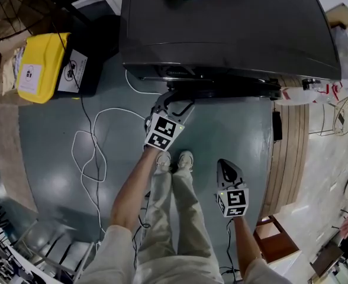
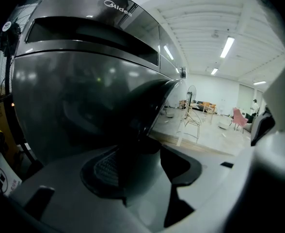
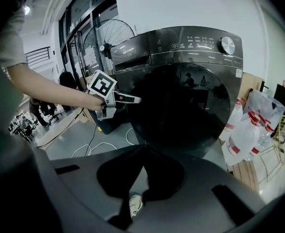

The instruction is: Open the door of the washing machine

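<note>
A person stands facing a dark washing machine (image 1: 233, 28) and holds a gripper in each hand. The left gripper (image 1: 180, 98) reaches forward and down to the left edge of the machine's round door (image 3: 181, 110), which looks closed against the front. Its jaws stand fairly wide with the door's rim between them. The right-hand pad (image 2: 180, 165) is clear of the rim, so nothing is clamped.

The right gripper (image 1: 225, 163) hangs lower and closer to the person, beside the right leg and well apart from the door. Its jaws are together with nothing in them.

Below and left of the left gripper, a white cable (image 1: 88, 152) loops across the grey floor (image 1: 233, 129). Farther to that gripper's left stands a yellow bin (image 1: 41, 64). Ahead and to the right of the right gripper, beside the machine, sit clear bags of bottles (image 3: 259, 125).
</note>
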`<state>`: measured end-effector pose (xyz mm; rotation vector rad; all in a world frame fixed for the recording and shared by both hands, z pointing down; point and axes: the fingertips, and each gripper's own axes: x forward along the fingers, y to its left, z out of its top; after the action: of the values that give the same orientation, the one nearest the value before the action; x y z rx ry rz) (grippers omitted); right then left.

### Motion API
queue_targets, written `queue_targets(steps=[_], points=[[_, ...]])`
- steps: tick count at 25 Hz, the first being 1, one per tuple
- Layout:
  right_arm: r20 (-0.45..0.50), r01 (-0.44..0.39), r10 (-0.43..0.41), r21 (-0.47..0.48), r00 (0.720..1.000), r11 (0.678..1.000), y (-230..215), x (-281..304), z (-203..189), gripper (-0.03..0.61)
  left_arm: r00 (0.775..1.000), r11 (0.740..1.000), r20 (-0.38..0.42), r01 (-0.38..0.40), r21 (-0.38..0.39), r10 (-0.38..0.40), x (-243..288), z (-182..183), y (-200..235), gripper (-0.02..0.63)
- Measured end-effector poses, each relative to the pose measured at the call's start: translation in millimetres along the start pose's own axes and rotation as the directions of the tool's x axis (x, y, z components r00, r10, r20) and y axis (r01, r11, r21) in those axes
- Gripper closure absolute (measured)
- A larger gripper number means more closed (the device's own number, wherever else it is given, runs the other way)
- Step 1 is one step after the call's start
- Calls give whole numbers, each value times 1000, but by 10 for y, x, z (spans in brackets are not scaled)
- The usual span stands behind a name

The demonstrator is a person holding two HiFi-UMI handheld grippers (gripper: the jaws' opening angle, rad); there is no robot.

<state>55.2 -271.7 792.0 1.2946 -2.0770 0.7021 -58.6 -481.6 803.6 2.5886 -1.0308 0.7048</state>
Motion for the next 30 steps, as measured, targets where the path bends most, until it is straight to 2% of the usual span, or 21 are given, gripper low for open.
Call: queue_targets(steps=[6,12,17,30], points=[[14,-17,17,-14,1000,1000,37,-50,-6,580,1000,1000,-11,-13,5,13,-20,-7,-17,380],[21,1,-1,-9,1000,1000,63,-162,-90,580,1000,1000,-16,-8,25,8,-117,-80,-143,395],[36,22,-22,-7,999,1000,110,-295,-179,580,999,999,-30,-32,36,34,-200,-162,-252,405],[67,75,-76,13,995,997,372,-872,-592,580,996,997,-92,12,70,-5,-634,-502,-1023,471]])
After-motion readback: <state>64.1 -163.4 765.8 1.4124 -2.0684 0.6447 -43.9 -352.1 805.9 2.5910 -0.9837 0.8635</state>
